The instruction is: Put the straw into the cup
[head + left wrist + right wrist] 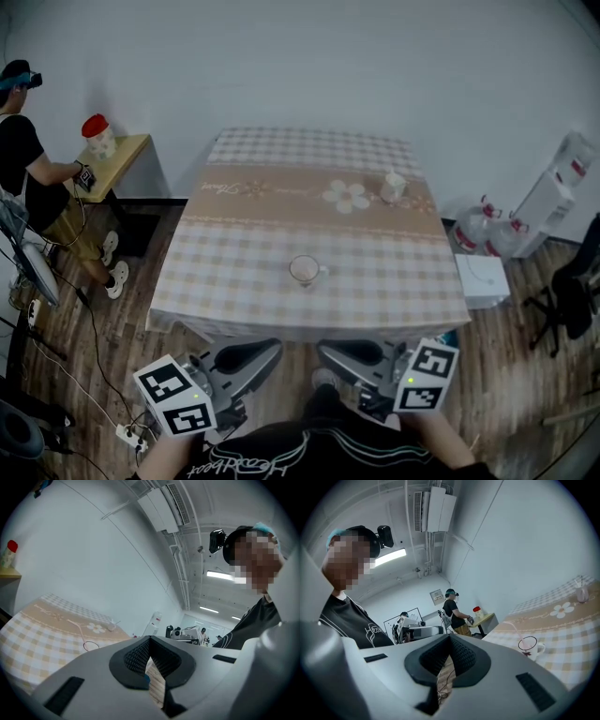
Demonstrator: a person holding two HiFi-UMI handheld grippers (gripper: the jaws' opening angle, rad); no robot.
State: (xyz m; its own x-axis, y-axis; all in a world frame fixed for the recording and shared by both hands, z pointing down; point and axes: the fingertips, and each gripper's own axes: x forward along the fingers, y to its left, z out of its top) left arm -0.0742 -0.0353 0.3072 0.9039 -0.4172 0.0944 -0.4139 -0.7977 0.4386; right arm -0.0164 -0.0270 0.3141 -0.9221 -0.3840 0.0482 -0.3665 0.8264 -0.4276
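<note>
Two grippers, both empty: we see left gripper [251, 354] and right gripper [349, 352] with jaws closed together, nothing between. Both held side by side just off near edge of table [234, 272], close to body. Cup [305, 271] on table ahead, well apart from both. Straw [515, 632] in cup, leaning.

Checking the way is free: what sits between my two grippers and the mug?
Nothing stands there. The head view shows only bare checked tablecloth between the mug and the left gripper and right gripper, both short of its near edge.
</note>
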